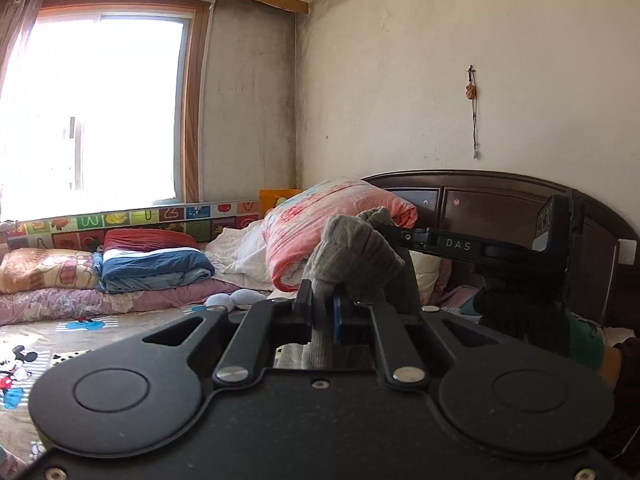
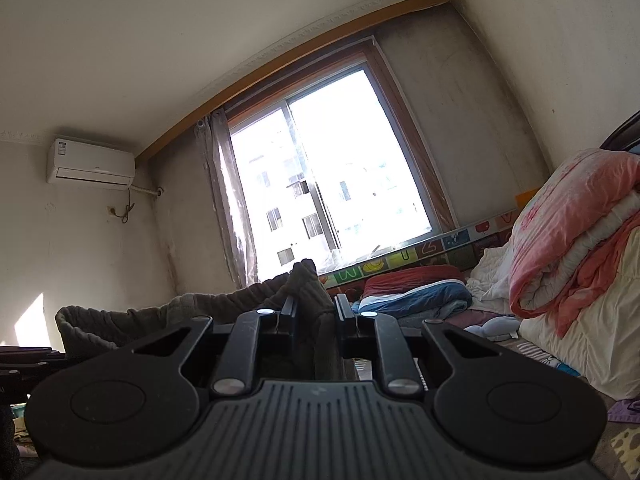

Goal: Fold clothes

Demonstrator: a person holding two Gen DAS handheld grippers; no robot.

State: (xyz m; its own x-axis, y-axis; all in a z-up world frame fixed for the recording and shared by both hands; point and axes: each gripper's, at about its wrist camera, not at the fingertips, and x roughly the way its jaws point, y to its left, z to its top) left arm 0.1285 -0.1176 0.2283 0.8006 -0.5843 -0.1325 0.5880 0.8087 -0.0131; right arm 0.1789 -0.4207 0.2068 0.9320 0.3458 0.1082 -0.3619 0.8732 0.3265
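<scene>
Left claw: black, filling the lower half of its view, jaws together and clamped on a bunch of grey knit cloth at 12 o'clock just beyond them.
Right claw: black with a ribbed body, jaws clamped on the same grey cloth, which rises in a peak at 12 o'clock and trails off toward 9 o'clock.
Second claw in left view: the right claw's body, marked "DAS", reaches in from 3 o'clock and meets the cloth at its top edge, so both grips sit close together.
Cloth position: held up in the air above the bed, not lying flat on it.
Cloth look: grey, ribbed, thick and soft, likely a sweater or knit trousers; a rolled hem or waistband shows at 9 o'clock in the right view. Its full shape is hidden.
Progress: early, by my reading. No flat fold is visible in the held piece; it hangs crumpled between the two grips.
Left to do: probably spread it, lay it on the bed, fold it over and set it aside.
Already folded: a blue stack at 10 o'clock in the left view looks folded, though it may be bedding.
Surroundings: pink quilt at 12 o'clock, window behind.
</scene>
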